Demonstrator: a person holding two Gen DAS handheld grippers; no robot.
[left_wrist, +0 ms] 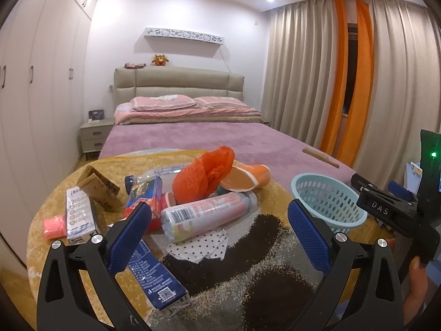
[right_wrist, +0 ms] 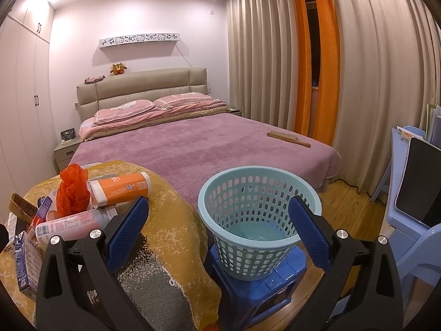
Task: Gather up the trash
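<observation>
Fingers of the left gripper point(left_wrist: 217, 229) stand wide apart and hold nothing; fingers of the right gripper point(right_wrist: 217, 226) are likewise spread and empty. The trash lies heaped on the yellow blanket point(left_wrist: 69, 187) at the foot of the bed, directly ahead of the left gripper. Nearest to it is the pink spray can point(left_wrist: 206, 215), on its side between and just beyond the left fingertips, its barcoded end toward the camera. Its long axis runs from near-left to far-right, oblique to the line joining the two pads, so a grasp across the body would in my judgement call for some wrist rotation. Behind it sit the crumpled orange bag point(left_wrist: 205, 173), the orange canister point(left_wrist: 245, 178) and several cartons, including the blue carton point(left_wrist: 154, 270) lying close under the left finger. The basket point(right_wrist: 259, 220) stands on a blue stool point(right_wrist: 256, 287) off the right edge of the blanket, squarely between the right fingers and appearing empty, though its floor is only partly visible through the rim. From the right wrist view the heap lies well off to the left. The left gripper is therefore the nearer to the trash, the right to the basket. No item has yet been collected.
</observation>
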